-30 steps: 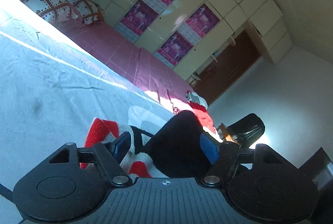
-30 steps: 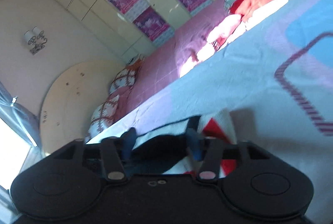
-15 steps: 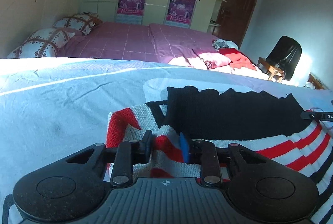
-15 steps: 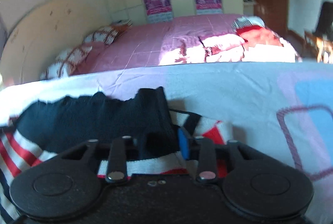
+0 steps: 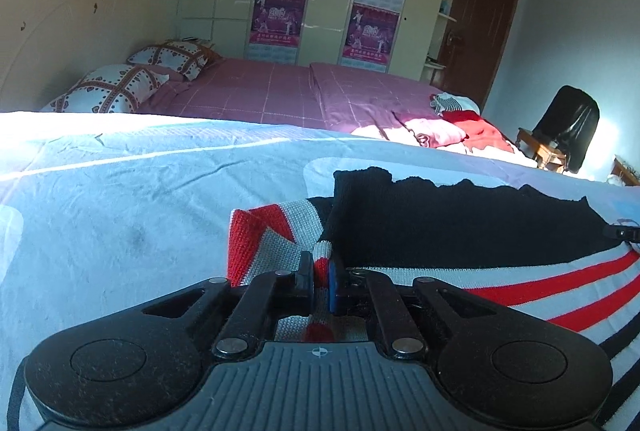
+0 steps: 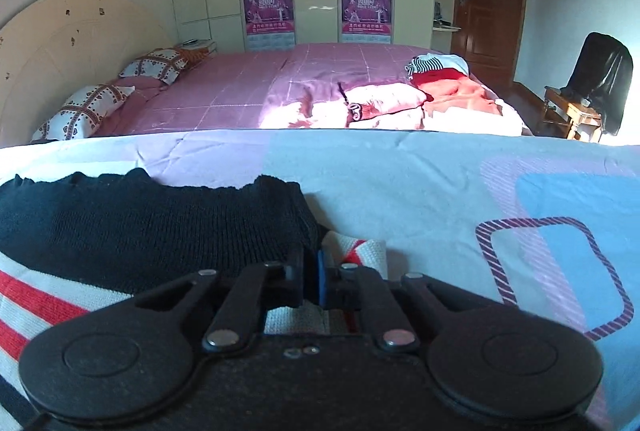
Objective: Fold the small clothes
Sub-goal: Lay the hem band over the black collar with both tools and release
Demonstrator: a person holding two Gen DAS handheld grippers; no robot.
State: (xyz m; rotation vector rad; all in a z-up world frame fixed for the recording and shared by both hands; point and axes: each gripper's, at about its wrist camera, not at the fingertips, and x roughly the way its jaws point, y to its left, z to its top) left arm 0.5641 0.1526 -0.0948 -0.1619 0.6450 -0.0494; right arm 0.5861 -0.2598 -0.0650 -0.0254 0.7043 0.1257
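Both our grippers pinch the knitted sweater on the bed.

Our left gripper (image 5: pixel 320 273) has its fingers nearly closed on the sweater (image 5: pixel 440 231) at its red-and-white striped left corner; our right gripper (image 6: pixel 310 271) is closed the same way on its right corner, by the black band. The sweater lies flat on the pale blue sheet (image 6: pixel 400 183), toward the near edge of the bed.

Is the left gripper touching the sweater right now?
Touching. The left wrist view shows the left gripper with its jaws nearly closed on a pinched ridge of the sweater, striped knit squeezed between them.
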